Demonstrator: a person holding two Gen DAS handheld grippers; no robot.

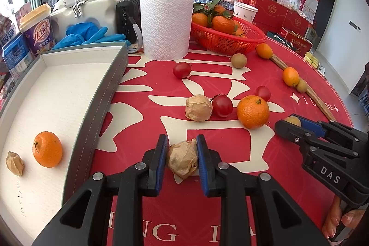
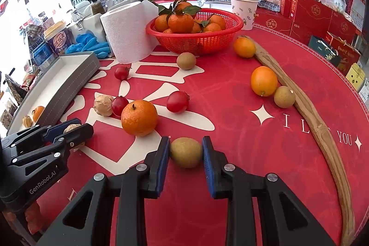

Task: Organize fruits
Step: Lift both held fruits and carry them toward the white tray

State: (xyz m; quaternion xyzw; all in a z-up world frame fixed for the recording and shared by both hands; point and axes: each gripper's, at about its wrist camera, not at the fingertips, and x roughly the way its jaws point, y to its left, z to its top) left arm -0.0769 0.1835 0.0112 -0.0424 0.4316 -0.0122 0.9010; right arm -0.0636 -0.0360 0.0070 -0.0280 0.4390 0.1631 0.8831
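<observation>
My left gripper (image 1: 182,155) is shut on a tan papery husk fruit (image 1: 182,161) resting on the red table mat. My right gripper (image 2: 186,151) is shut on a green-brown round fruit (image 2: 185,152), also down on the mat; the left wrist view shows this gripper (image 1: 288,125) at the right. The grey tray (image 1: 99,112) at the left holds an orange (image 1: 47,149) and a small husk fruit (image 1: 15,163). Loose on the mat lie another husk fruit (image 1: 198,107), several cherry tomatoes (image 1: 222,105), a large orange (image 2: 139,118) and more small fruits (image 2: 264,81).
A red basket (image 2: 196,42) of leafy tangerines stands at the back beside a paper roll (image 1: 166,25). A long wooden stick (image 2: 309,112) curves along the right of the mat. Blue gloves (image 1: 90,35), cups and red boxes crowd the table's far edge.
</observation>
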